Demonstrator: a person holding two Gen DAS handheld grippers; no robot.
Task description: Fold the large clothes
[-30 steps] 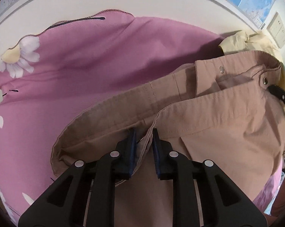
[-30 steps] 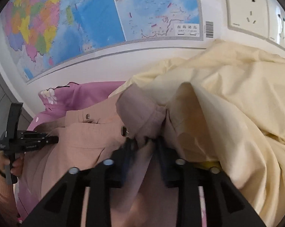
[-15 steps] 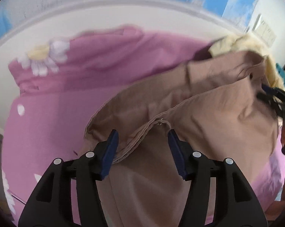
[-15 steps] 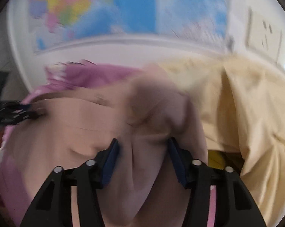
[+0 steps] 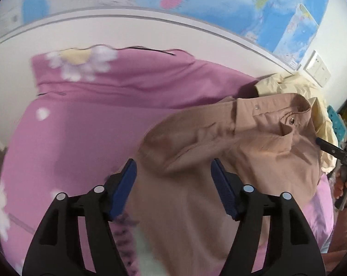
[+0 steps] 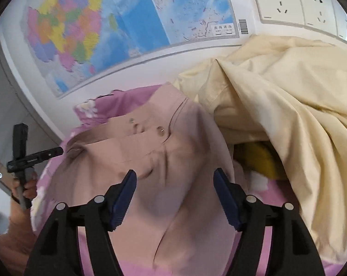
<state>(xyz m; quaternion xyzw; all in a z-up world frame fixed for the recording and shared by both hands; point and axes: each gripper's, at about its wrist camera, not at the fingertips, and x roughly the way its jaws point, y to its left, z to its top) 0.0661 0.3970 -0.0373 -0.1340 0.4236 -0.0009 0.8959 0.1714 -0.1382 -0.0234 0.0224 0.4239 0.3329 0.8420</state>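
**Both jaws wide, shirt lying loose**

Here the tan shirt (image 5: 230,151) lies on the pink bedsheet (image 5: 86,124), just beside a cream garment (image 6: 288,96) (snaps up). Above the shirt, left gripper (image 5: 173,188) and right gripper (image 6: 174,195) hold their jaws wide apart, gripping nothing.

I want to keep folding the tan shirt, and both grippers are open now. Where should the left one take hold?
Probably the raised fold of the tan shirt just ahead of the left gripper. That ridge stands up off the pink sheet, so the fingers can straddle it. Come straight forward and down from the near side, away from the snap placket.
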